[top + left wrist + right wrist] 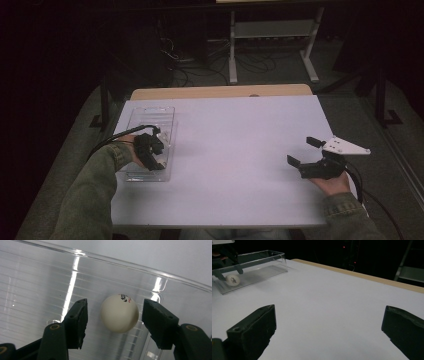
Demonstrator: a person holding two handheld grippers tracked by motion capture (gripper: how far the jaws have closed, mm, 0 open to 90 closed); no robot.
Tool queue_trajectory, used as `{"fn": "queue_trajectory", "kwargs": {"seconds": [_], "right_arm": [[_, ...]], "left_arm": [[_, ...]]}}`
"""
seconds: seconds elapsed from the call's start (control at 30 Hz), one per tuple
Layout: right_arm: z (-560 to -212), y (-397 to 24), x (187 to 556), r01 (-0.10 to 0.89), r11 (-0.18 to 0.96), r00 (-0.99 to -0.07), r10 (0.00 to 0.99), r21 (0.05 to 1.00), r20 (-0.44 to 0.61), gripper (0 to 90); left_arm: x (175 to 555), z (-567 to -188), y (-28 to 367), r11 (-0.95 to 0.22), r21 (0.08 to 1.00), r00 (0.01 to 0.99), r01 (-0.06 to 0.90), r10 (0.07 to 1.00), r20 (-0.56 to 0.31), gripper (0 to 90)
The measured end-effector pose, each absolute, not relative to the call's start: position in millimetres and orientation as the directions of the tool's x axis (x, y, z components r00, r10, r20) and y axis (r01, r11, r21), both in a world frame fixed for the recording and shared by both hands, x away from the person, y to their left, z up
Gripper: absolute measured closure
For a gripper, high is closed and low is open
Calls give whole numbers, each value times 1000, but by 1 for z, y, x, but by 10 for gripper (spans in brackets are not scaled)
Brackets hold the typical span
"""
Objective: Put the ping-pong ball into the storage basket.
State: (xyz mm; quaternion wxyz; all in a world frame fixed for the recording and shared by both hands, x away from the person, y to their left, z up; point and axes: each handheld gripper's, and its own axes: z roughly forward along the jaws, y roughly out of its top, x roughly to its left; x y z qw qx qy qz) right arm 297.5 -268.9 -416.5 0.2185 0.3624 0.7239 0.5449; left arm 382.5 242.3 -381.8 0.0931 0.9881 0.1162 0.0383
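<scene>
High view: left gripper (156, 161) is hovering inside the clear tray (165, 112), far left.
Left gripper view: jaws standing apart, flanking the ball (119, 313) untouched; placing looks done.
Right gripper view: right gripper (329, 333) is idling wide open; withdrawal remaining.

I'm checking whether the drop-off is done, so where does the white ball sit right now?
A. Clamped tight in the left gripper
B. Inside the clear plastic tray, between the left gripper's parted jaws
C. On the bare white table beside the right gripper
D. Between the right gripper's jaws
B: the left gripper view shows the white ball resting on the ribbed floor of the clear plastic tray, with a gap to each jaw of the left gripper.
</scene>
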Motion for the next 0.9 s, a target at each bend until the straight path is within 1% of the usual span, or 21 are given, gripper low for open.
{"fn": "queue_trajectory", "kwargs": {"seconds": [0.1,0.27,0.47,0.67,0.9], "right_arm": [[-417,-269,298,288,146,-642,762,946,77,0],[-417,-269,297,288,142,-643,762,947,81,0],[-417,-272,296,288,136,-638,765,948,84,0],[-416,-272,296,286,137,-638,766,948,82,0],[-415,-272,295,285,132,-637,766,949,85,0]], "left_arm": [[382,-380,242,-954,201,968,224,241,65,331],[383,-374,239,-952,214,969,217,237,75,327],[382,-365,237,-954,211,969,214,235,80,276],[381,-358,235,-959,171,966,226,244,87,210],[380,-347,237,-955,184,961,234,255,102,172]]}}
